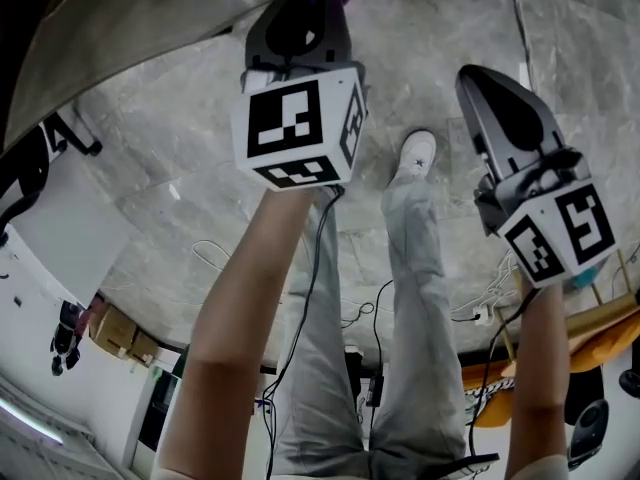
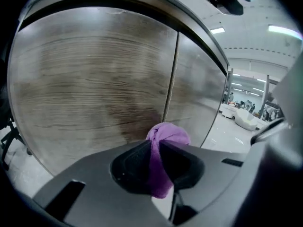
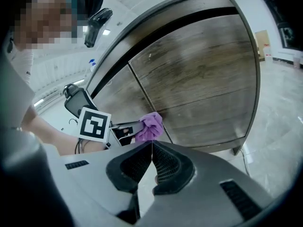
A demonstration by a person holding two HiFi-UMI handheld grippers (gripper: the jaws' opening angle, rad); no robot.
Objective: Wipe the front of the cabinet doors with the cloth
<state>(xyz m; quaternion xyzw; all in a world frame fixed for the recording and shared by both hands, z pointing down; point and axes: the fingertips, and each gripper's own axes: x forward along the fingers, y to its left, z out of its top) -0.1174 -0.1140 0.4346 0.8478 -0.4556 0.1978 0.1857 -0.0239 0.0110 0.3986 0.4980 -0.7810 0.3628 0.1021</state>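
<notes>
The wood-grain cabinet [image 2: 94, 79] has 2 doors that meet at a vertical seam [image 2: 171, 74]. It stands on a pale marbled floor [image 1: 170, 158]. The left gripper [image 2: 155, 143] points at the cabinet's front beside that seam, its jaws clamped on a bunched purple cloth [image 2: 166, 134]. The cloth's free wad sits right at the door surface near the seam, though actual contact cannot be made out. The right gripper [image 3: 151, 148] is held back from the cabinet, jaws pressed together with nothing between them, aimed toward the same 2 doors.
</notes>
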